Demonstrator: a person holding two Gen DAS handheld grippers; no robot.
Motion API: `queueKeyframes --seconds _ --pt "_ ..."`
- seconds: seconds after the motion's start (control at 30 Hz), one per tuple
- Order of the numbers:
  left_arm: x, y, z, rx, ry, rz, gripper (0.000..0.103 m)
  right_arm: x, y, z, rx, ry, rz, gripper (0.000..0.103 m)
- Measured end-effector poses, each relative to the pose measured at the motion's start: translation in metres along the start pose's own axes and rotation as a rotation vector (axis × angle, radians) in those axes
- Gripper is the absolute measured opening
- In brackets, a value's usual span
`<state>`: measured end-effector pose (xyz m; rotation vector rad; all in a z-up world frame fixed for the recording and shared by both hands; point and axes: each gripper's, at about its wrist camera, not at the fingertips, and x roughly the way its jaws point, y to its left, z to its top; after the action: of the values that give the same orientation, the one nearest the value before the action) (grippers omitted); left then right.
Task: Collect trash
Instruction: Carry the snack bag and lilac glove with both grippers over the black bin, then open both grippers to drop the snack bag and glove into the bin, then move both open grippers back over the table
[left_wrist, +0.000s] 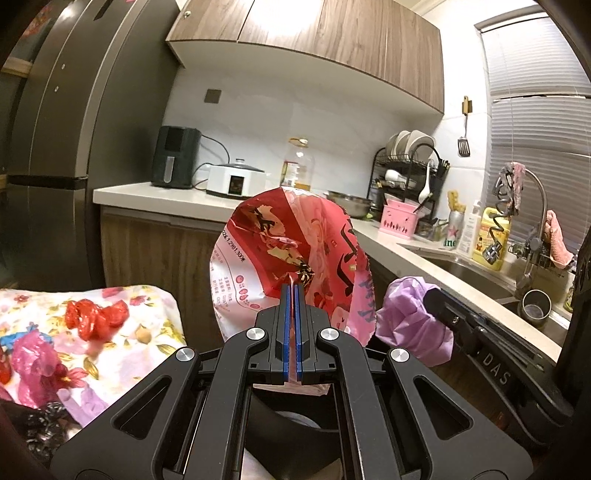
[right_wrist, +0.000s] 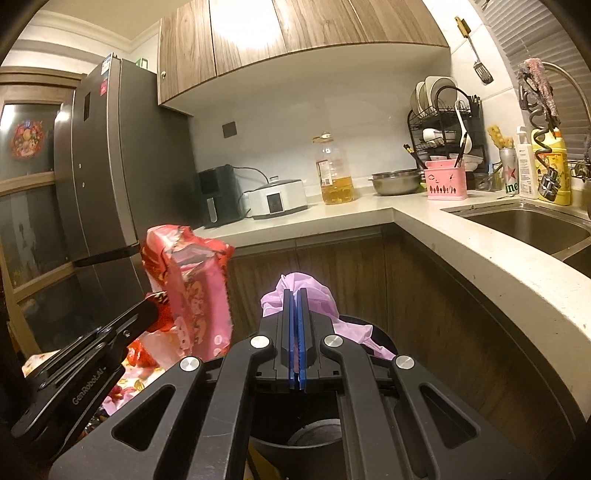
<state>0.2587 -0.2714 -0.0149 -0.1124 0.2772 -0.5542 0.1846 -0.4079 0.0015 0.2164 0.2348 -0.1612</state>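
My left gripper (left_wrist: 293, 290) is shut on a red and pink printed snack bag (left_wrist: 295, 254) and holds it up in the air; the bag also shows in the right wrist view (right_wrist: 192, 280). My right gripper (right_wrist: 294, 295) is shut on a crumpled purple plastic bag (right_wrist: 314, 291), seen in the left wrist view (left_wrist: 410, 317) just right of the snack bag. A black trash bin (right_wrist: 314, 435) stands open below both grippers. On the floral tablecloth (left_wrist: 147, 332) at left lie a red wrapper (left_wrist: 94, 317) and a pink plastic bag (left_wrist: 35, 365).
An L-shaped white counter (right_wrist: 461, 258) runs behind and to the right, with a sink (right_wrist: 528, 225), dish rack (right_wrist: 447, 125), oil bottle (right_wrist: 334, 173), steel bowl (right_wrist: 397, 181) and cooker (right_wrist: 277, 199). A dark fridge (right_wrist: 96, 166) stands at left.
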Motion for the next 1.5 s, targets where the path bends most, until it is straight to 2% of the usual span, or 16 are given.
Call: queueKeyframes --seconds 0.73,0.8,0.83,0.87,0.93,1.0,1.03,1.1,1.13,1.2,1.3,1.37,1.5 --pt "0.049 -0.003 -0.017 -0.016 0.067 -0.034 0.002 0.034 -0.013 -0.006 0.013 0.049 0.018 0.003" --pt "0.051 -0.003 -0.018 -0.015 0.077 -0.043 0.002 0.036 -0.015 -0.007 0.021 0.054 0.014 0.007" --pt "0.053 -0.003 -0.018 -0.010 0.081 -0.040 0.003 0.037 -0.016 -0.008 0.029 0.055 0.009 0.018" --pt "0.054 -0.003 -0.019 -0.003 0.086 -0.035 0.005 0.037 -0.017 -0.008 0.033 0.055 0.006 0.026" --pt "0.056 -0.001 -0.020 -0.006 0.094 -0.033 0.011 0.038 -0.019 -0.009 0.039 0.058 0.001 0.028" --pt "0.058 0.002 -0.022 -0.016 0.104 -0.021 0.024 0.038 -0.021 -0.011 0.041 0.063 -0.005 0.028" --pt "0.057 0.005 -0.023 -0.022 0.105 -0.012 0.029 0.038 -0.021 -0.011 0.041 0.066 -0.008 0.032" --pt "0.055 0.010 -0.024 -0.035 0.100 0.006 0.046 0.036 -0.021 -0.013 0.045 0.069 -0.007 0.044" --pt "0.052 0.012 -0.024 -0.043 0.094 0.012 0.049 0.035 -0.021 -0.014 0.046 0.070 -0.006 0.050" --pt "0.045 0.016 -0.023 -0.052 0.084 0.029 0.057 0.034 -0.019 -0.015 0.037 0.073 -0.008 0.052" --pt "0.034 0.020 -0.022 -0.046 0.074 0.068 0.067 0.029 -0.015 -0.018 0.028 0.073 -0.008 0.065" --pt "0.026 0.024 -0.022 -0.047 0.068 0.089 0.070 0.023 -0.013 -0.019 0.030 0.067 -0.008 0.072" --pt "0.007 0.032 -0.023 -0.053 0.066 0.140 0.077 0.009 -0.008 -0.022 0.036 0.059 0.006 0.080"
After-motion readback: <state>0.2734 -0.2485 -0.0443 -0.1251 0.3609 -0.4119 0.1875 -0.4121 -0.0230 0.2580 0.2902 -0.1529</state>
